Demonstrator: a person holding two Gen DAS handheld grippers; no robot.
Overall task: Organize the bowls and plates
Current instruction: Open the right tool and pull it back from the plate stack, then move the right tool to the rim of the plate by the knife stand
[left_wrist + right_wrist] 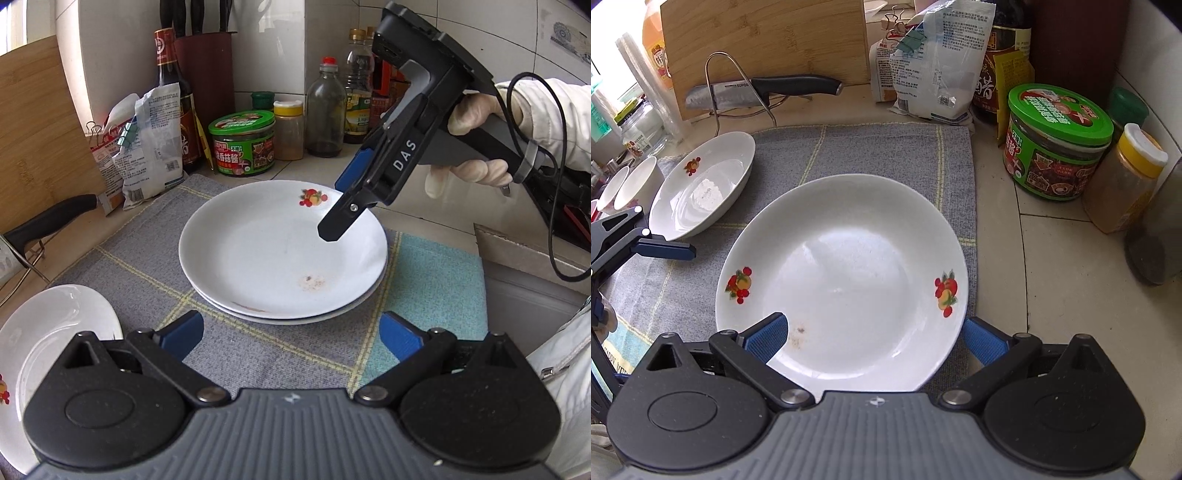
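Observation:
Two white plates with fruit prints are stacked (pixel 280 254) on the grey checked mat (pixel 147 266); the top plate also shows in the right wrist view (pixel 846 280). My left gripper (pixel 291 332) is open and empty, just in front of the stack. My right gripper (pixel 875 332) is open, its jaws straddling the near rim of the top plate without closing on it; it hangs over the plate's far right rim in the left wrist view (pixel 338 210). A third white plate (pixel 701 188) lies at the mat's left, also visible in the left wrist view (pixel 48 354). Two small white bowls (pixel 631 184) stand beyond it.
Sauce bottles (pixel 177 103), a green-lidded jar (pixel 242 144), a spice jar (pixel 289 129) and food bags (pixel 147 147) line the back wall. A knife (pixel 764 90) rests on a wire rack before a wooden cutting board (pixel 764 40). A cardboard box edge (pixel 524 251) is at right.

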